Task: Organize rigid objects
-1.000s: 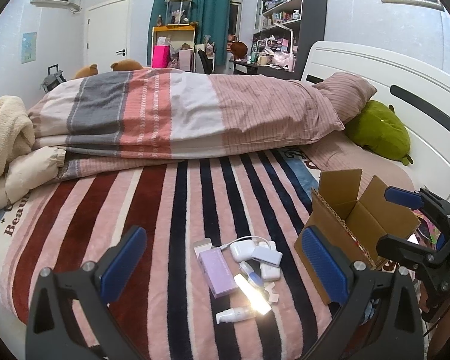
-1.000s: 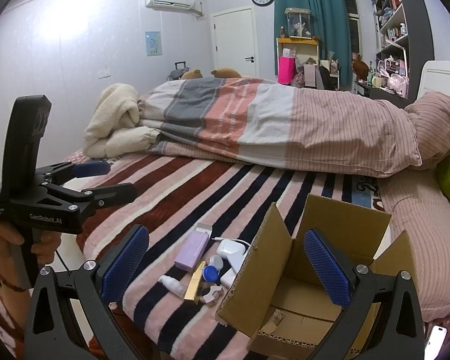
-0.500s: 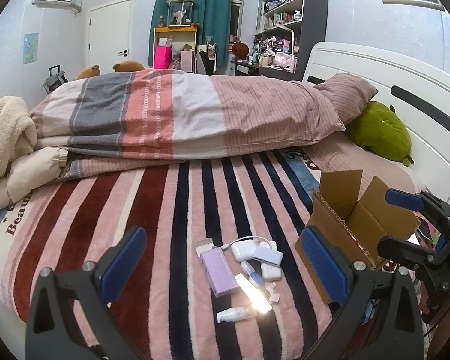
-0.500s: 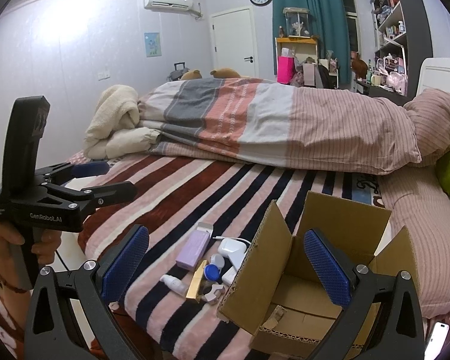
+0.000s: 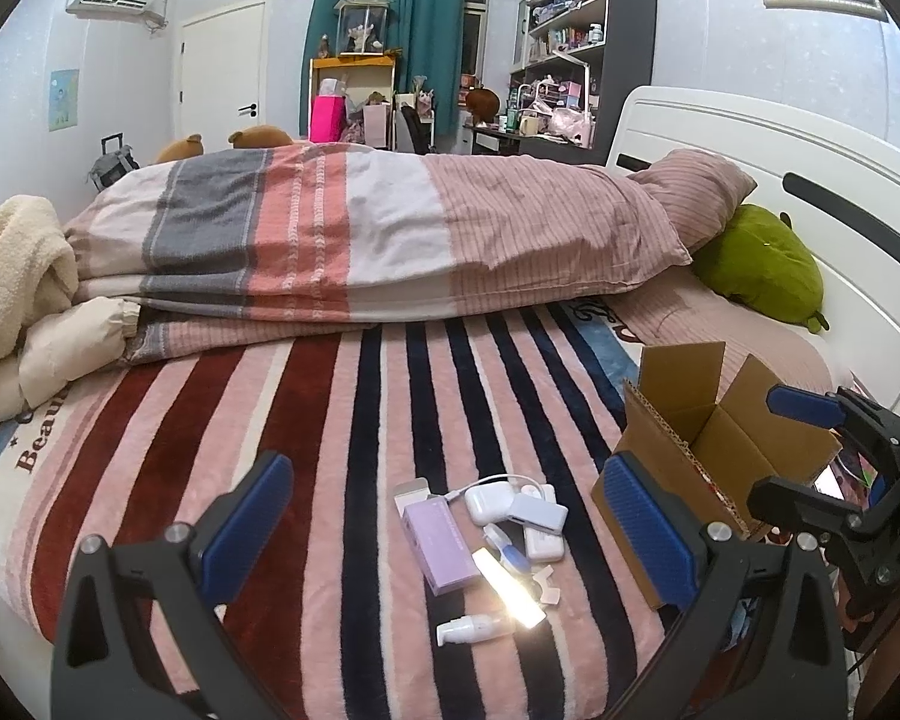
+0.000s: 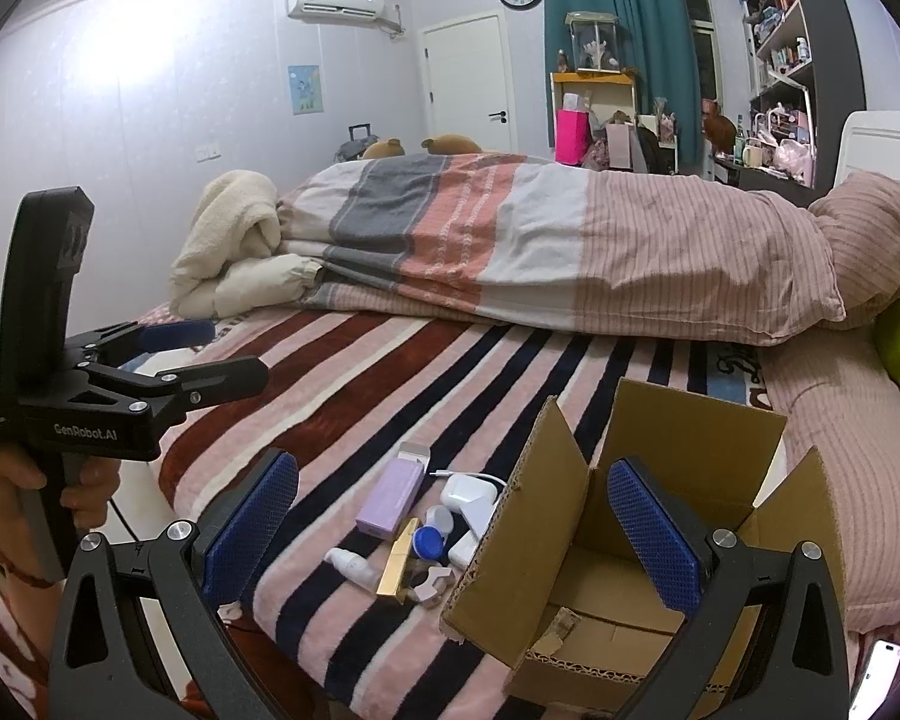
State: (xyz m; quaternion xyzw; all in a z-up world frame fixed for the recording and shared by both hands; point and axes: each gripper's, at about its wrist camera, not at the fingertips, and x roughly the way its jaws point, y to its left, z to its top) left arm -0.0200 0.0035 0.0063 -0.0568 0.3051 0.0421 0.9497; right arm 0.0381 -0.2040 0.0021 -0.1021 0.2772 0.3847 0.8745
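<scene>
A cluster of small items lies on the striped blanket near the bed's front edge: a purple box (image 5: 439,546), a white earbud case (image 5: 489,498), a gold stick (image 5: 507,587), a small white bottle (image 5: 471,630). An open cardboard box (image 5: 699,456) stands to their right. In the right wrist view the purple box (image 6: 390,495), a blue-capped case (image 6: 429,540) and the cardboard box (image 6: 624,546) show. My left gripper (image 5: 444,534) is open above the cluster. My right gripper (image 6: 453,534) is open, straddling the box's left flap.
A folded striped duvet (image 5: 390,240) lies across the middle of the bed, with a cream blanket (image 5: 12,276) at left and a green plush (image 5: 762,267) by the white headboard. A phone (image 6: 876,675) lies at lower right.
Both views have shifted slightly; the left gripper has edged a little forward and right. Both grippers stay open and the items have not moved.
</scene>
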